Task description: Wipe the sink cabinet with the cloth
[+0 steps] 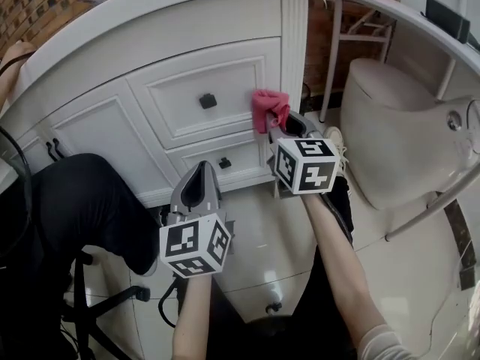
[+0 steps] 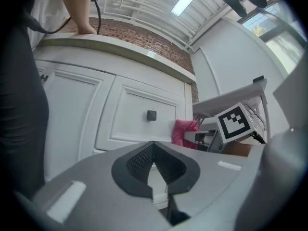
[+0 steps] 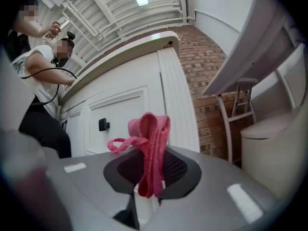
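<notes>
The right gripper is clamping a bunched pink fabric cloth tightly between its jaws, holding it at the right edge of the upper drawer of the white panelled sink cabinet. The left gripper is hanging lower, jaws together and gripping nothing.

Pink cloth; white sink cabinet, black knobs; red-brown brick wall.

Bathroom — sink cabinet, toilet, brick wall
</notes>
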